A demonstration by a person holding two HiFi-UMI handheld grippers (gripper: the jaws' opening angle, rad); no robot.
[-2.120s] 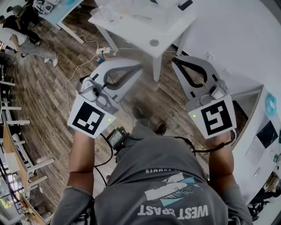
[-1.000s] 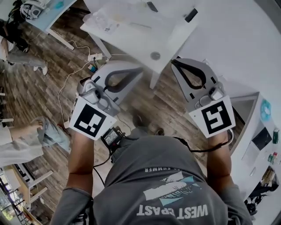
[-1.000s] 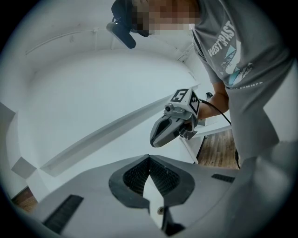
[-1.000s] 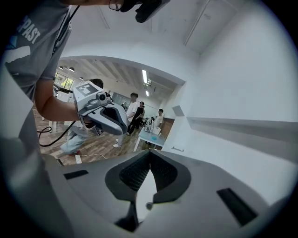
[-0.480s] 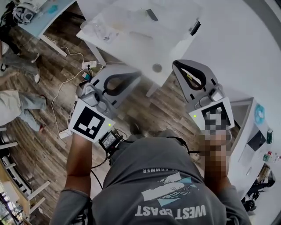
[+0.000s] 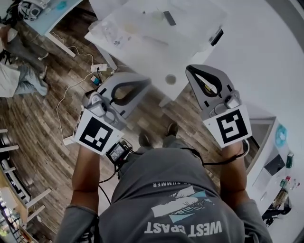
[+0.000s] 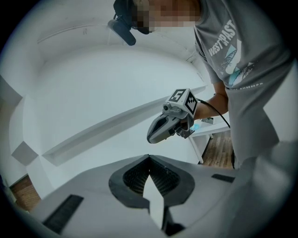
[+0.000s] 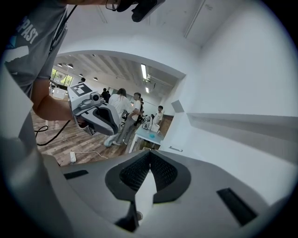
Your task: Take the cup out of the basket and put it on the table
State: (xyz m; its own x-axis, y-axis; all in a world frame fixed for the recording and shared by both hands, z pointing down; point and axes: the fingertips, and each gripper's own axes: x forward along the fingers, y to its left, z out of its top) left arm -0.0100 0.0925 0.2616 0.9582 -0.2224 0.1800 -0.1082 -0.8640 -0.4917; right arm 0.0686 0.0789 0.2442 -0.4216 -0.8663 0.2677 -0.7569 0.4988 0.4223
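Cup: can't pick it out in any view; it's presumably inside the basket (image 6: 199, 14), a pale see-through tub at the top centre of the head view, where contents are too washed out to tell apart. Judgement: the cup is probably light and rigid. If thin-walled it may dent or slip under a hard pinch, so take it at the rim with one jaw inside and one outside, lift straight up clear of the basket wall, and keep it upright. The basket sits on the white table (image 6: 185, 52), which has bare surface beside it for the set-down. Left gripper (image 6: 148, 79) and right gripper (image 6: 190, 69) are at mid-frame, over the wooden floor (image 6: 42, 123) and short of the basket, both with jaws pressed together and nothing between them.
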